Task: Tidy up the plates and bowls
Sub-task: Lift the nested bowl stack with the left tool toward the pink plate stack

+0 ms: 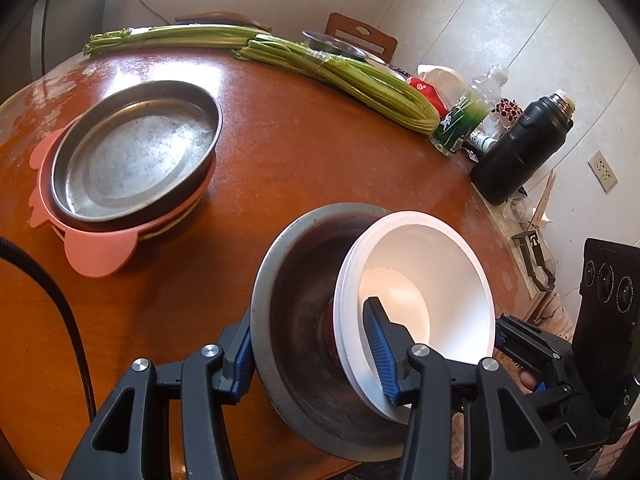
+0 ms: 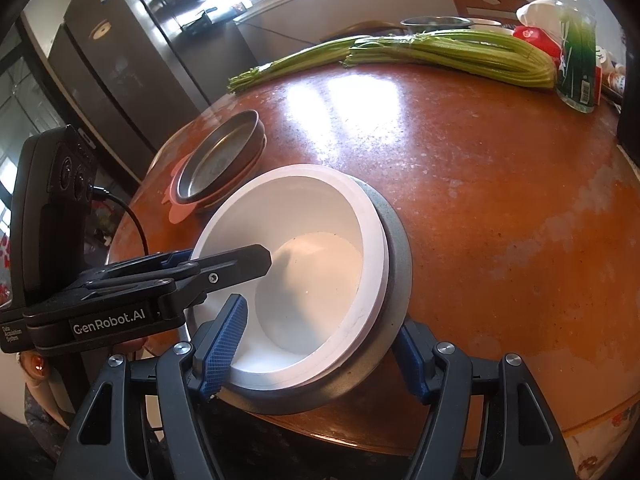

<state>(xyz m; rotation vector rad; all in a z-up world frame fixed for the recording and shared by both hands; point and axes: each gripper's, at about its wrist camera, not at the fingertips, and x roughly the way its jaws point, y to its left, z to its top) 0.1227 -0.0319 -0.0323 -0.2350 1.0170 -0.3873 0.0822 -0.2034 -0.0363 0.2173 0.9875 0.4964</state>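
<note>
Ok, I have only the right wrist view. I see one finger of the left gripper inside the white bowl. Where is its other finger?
Observer: The left gripper's other finger is outside the metal bowl, against its rim, on the side away from the white bowl.
Operator: Does the white bowl sit in the middle of the metal one?
Observer: No. It lies to one side, and a wide crescent of bare metal shows next to it.
Operator: Does anything stand beyond the bottle?
Observer: Yes, a black flask, upright near the table edge.
</note>
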